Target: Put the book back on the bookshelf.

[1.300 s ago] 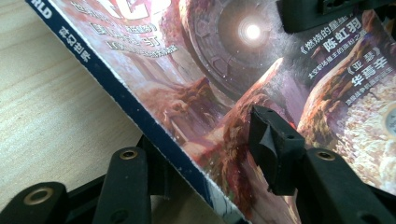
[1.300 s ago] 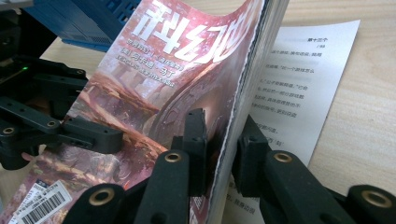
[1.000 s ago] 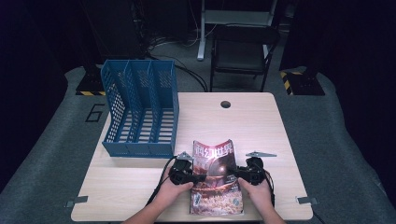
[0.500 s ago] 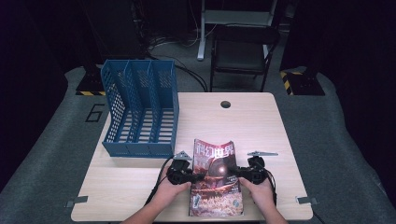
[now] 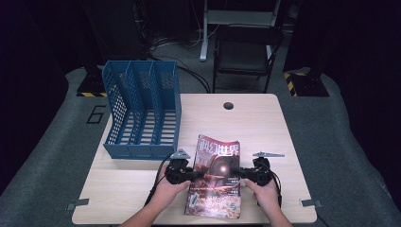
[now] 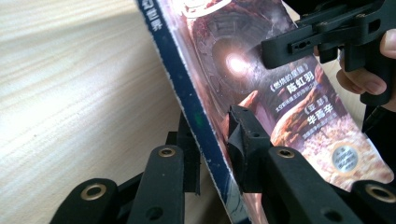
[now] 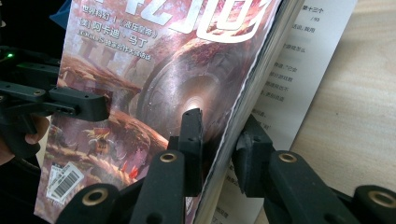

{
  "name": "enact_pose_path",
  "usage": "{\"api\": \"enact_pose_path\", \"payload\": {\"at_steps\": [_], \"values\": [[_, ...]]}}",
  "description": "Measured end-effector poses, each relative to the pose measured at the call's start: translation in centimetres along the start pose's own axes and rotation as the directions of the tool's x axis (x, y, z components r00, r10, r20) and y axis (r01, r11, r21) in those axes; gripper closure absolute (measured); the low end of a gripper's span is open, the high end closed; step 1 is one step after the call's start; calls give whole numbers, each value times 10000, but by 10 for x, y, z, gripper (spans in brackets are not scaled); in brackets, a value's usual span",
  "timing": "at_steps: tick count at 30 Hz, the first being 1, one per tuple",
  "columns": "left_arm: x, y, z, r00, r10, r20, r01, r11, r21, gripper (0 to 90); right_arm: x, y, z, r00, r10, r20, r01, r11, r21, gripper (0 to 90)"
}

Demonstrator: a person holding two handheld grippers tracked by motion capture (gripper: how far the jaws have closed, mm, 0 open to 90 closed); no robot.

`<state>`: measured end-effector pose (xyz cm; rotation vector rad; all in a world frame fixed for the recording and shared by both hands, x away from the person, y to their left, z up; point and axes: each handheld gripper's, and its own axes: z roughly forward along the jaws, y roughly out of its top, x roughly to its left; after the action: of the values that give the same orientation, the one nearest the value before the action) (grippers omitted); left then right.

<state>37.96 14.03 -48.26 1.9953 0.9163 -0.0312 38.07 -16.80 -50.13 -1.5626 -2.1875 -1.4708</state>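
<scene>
Glossy and reddish brown, one magazine [image 5: 215,182] lies at the near edge of the one wooden table [image 5: 265,123], with one blue file rack [image 5: 142,113] of three compartments behind it and to its left. Two grippers work on the magazine, one at each long side.

At the magazine's spine side, the left gripper [image 5: 196,174] points inward across the cover, the hand behind it low over the tabletop with its forearm coming from the near edge. Its jaws have just been closing with the spine [image 6: 196,116] between them; in the left gripper view one jaw lies on the cover and the other beneath the spine, close on both faces, though whether both pads press I cannot tell for certain.

At the magazine's open-page side, the right gripper [image 5: 239,173] points inward too, mirror to the left. Its jaws clamp the cover and upper pages, lifting them off a printed page [image 7: 285,88] below.
</scene>
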Motion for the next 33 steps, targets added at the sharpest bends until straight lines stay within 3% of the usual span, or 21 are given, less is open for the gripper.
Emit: {"api": "enact_pose_path", "payload": {"at_steps": [3, 5, 15, 18, 25, 33], "values": [[-2, 2, -4, 10000, -10, 19, 10, 10000, -87, 766, 1, 1, -2, 9998, -163, -75, 162, 9998, -145, 753], [-3, 4, -6, 9997, 210, -79, -211, 9997, -104, 769, 2, 2, -3, 9996, -200, -175, 197, 9997, -177, 763], [-7, 11, -17, 9997, 217, -143, -225, 9979, -615, 779, 16, 8, -15, 9976, -610, -330, 588, 9963, -621, 816], [-9, 14, -21, 9987, 420, -304, -440, 9968, -674, 778, 22, 10, -19, 9965, -766, -335, 734, 9933, -892, 838], [-11, 18, -27, 9982, 572, -158, -583, 9947, -851, 779, 32, 16, -29, 9875, -1567, -148, 1526, 9762, -1544, 860], [-13, 22, -34, 9956, 887, -294, -913, 9902, -1058, 792, 46, 20, -36, 9726, -2312, 260, 2318, 9527, -1965, 861]]}}
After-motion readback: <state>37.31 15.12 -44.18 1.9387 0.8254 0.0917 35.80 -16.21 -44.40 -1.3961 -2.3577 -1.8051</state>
